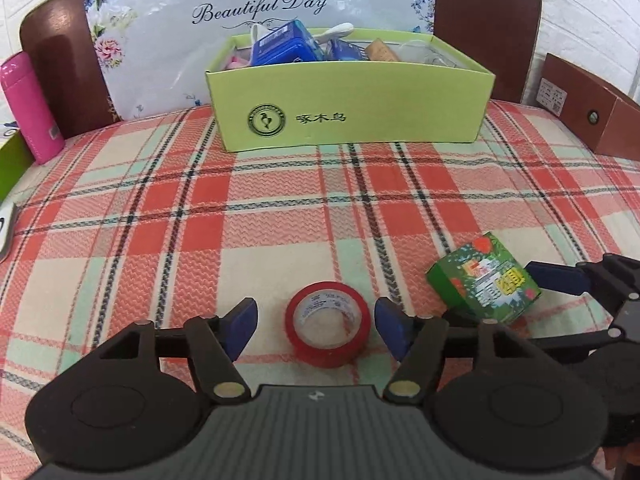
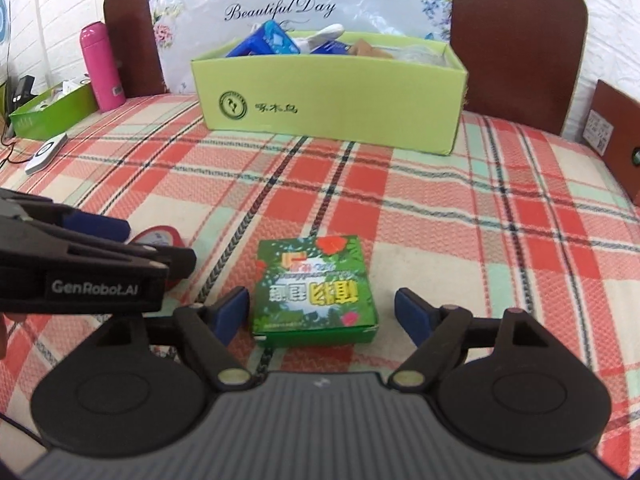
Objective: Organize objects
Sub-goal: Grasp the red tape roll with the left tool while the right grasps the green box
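A: Left wrist view? 
B: Left gripper [image 1: 316, 326] jaws apart, red tape roll [image 1: 327, 323] between them, untouched, bottom centre.

A: Right wrist view? 
B: Right gripper [image 2: 322, 314] jaws apart around green carton [image 2: 316, 290], not clamped. Green storage box [image 2: 328, 96] top centre.

- Left gripper [image 1: 316, 322] tilts down toward the bed, jaws spread wide, blue pads [image 1: 244, 320] clear on either side with nothing pinched.
- Right gripper [image 2: 322, 314] sits just beside it, angled down the same way, jaws wide apart, pads [image 2: 412, 314] touching nothing.
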`<state>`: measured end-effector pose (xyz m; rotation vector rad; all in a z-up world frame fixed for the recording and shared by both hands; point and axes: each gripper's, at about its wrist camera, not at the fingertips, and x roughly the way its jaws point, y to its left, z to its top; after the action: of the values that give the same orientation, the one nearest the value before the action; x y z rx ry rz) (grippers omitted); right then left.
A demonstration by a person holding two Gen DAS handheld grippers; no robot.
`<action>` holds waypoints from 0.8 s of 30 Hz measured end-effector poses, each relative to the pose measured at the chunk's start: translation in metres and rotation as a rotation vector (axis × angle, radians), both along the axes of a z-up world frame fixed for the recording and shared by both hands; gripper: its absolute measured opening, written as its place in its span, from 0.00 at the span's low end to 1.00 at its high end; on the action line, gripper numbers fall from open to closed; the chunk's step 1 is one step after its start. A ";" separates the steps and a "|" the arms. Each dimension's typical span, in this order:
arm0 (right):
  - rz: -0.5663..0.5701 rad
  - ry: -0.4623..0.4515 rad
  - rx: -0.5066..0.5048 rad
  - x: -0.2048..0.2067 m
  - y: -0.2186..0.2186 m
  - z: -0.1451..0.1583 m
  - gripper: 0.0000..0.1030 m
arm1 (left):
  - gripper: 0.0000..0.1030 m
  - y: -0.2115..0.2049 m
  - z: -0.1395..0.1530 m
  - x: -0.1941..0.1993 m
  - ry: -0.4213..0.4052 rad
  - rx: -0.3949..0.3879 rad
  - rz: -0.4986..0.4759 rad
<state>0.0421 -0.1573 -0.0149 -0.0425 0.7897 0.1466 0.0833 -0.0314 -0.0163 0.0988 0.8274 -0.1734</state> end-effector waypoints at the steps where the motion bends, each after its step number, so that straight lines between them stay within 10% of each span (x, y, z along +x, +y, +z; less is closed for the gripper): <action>1: 0.001 -0.003 -0.006 0.000 0.001 -0.001 0.78 | 0.67 0.002 -0.001 0.000 0.004 -0.004 0.001; 24: -0.075 -0.027 -0.013 0.011 -0.001 -0.003 0.60 | 0.62 0.004 -0.010 0.005 0.019 -0.013 -0.019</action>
<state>0.0531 -0.1583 -0.0178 -0.0270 0.7639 0.0701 0.0881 -0.0279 -0.0267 0.0936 0.8443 -0.1981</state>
